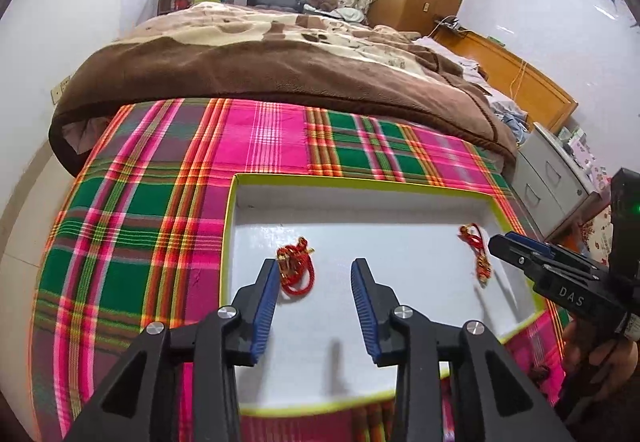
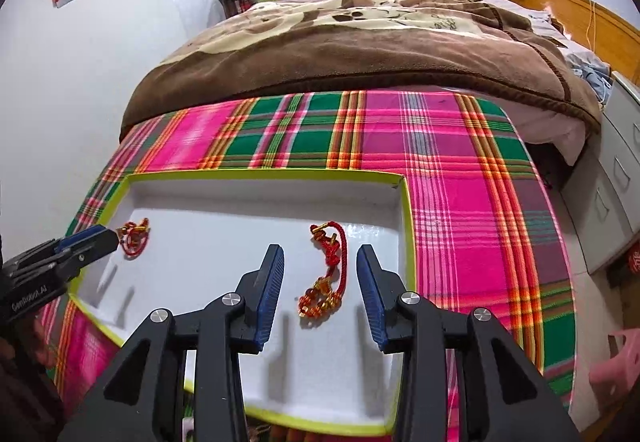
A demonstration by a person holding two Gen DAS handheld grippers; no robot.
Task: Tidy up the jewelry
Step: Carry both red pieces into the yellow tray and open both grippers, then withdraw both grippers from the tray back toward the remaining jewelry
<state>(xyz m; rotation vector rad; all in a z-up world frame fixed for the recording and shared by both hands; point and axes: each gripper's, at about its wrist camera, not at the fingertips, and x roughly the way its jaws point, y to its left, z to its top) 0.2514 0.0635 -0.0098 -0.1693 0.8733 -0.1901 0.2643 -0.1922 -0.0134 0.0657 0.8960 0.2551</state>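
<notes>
A shallow white tray with a yellow-green rim (image 1: 360, 182) (image 2: 264, 174) lies on a plaid cloth. Two red cord bracelets with gold beads rest in it. In the left wrist view, one bracelet (image 1: 294, 270) lies just past the left finger of my open left gripper (image 1: 315, 262), touching nothing. The other bracelet (image 1: 478, 254) (image 2: 322, 300) lies flat between the spread fingers of my open right gripper (image 2: 320, 248); the pads do not press on it. The right gripper (image 1: 500, 240) shows at the tray's right side. In the right wrist view the left gripper (image 2: 108, 236) points at the first bracelet (image 2: 134, 238).
A pink, green and red plaid cloth (image 1: 140, 222) covers the near end of a bed, with a brown blanket (image 1: 260, 70) behind it. White drawers (image 1: 552, 178) stand to the right. A hand (image 1: 600, 358) holds the right gripper. A pink object (image 2: 616, 362) sits at lower right.
</notes>
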